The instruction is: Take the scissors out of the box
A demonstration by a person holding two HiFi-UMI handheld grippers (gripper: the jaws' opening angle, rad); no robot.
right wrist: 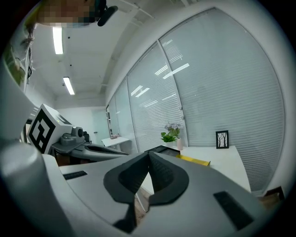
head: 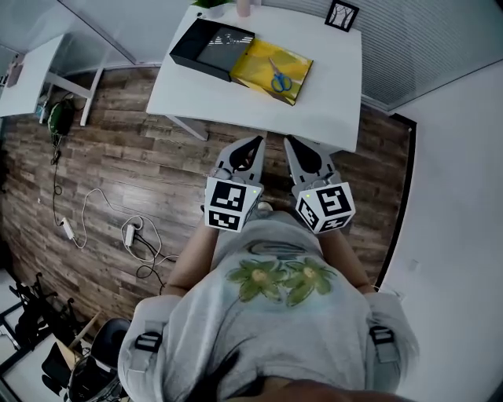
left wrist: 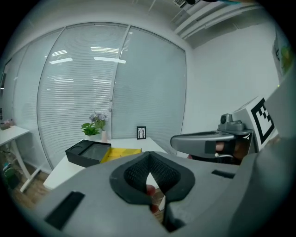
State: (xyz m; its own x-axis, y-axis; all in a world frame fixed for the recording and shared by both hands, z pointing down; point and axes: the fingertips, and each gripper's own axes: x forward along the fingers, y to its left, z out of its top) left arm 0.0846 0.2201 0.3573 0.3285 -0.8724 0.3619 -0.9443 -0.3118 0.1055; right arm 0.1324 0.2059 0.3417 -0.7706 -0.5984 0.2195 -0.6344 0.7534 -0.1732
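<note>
A: Step in hand?
B: The approach, as I read it. Left gripper [head: 257, 141] and right gripper [head: 288, 141] are side by side at frame centre in the head view, just short of the table's [head: 330, 90] near edge. They are well apart from the box [head: 212, 45]. Nothing touched yet.
A: Jaws?
B: Both clenched, tips meeting. Each gripper view shows nothing between them.
A: Scissors?
B: Scissors [head: 280, 76], blue handles, lying flat in the yellow half of the box. Upper centre of the head view, right of the black half.
A: Next move?
B: Likely one gripper reaches up-frame over the table, parts its jaws, comes down on the handles, closes and lifts. They lie flat and thin, so the pinch must be square or they may slip.
A: Count?
B: One scissors. One box, two halves. Two grippers. Two tables, the second table [head: 31, 78] at upper left. One frame [head: 342, 14]. One plant [left wrist: 91, 129].
</note>
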